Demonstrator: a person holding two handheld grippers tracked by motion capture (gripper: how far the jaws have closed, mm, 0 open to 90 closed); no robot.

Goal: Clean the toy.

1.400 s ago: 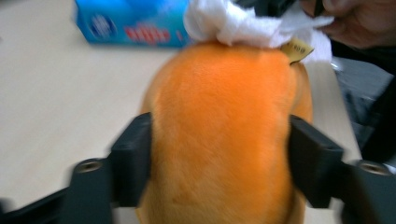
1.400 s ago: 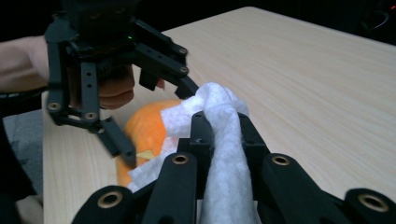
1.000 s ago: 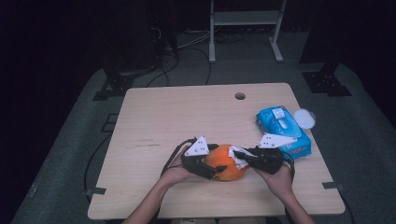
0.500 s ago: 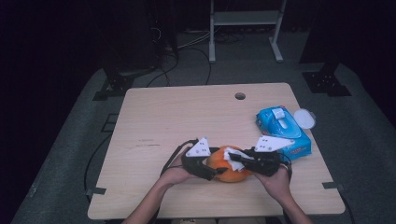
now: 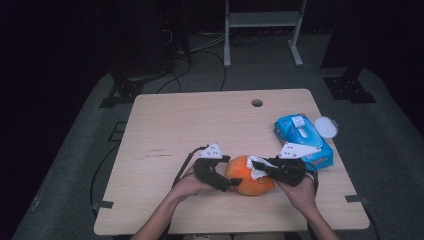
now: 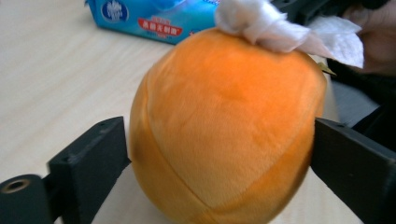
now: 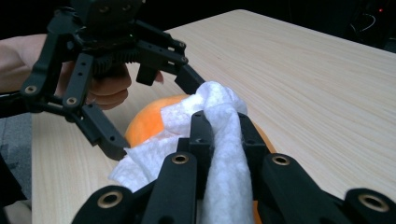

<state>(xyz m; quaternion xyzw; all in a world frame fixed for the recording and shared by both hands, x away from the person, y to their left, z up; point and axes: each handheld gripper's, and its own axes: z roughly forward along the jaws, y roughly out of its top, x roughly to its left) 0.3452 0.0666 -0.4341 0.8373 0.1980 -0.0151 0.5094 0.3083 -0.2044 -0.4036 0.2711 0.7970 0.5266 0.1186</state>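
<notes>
The orange plush ball sits on the near part of the wooden table, a little right of the middle, between the two hands. In the left gripper view it looks soft and fuzzy, with a seam curving down its side, and it rests on the tabletop with a crumpled white tissue lying on its top. The left gripper comes at the ball from the left side; its jaws have just been opening and now stand wide, one black jaw on each side of the ball, close against the plush or just touching it. Whether they press into it is hard to say from these angles, since the fabric shows no dent at either jaw. The right gripper comes in from the right and is clamped on the tissue: in the right gripper view its two jaws are drawn close together with a twisted roll of the white paper pinched between them, and the loose end of the tissue spreads over the top of the ball. The person's left hand and right hand grip the handles near the table's front edge. Just beyond the right gripper, toward the table's right edge, lies a blue pack of wipes with its round white lid flipped open beside it.
</notes>
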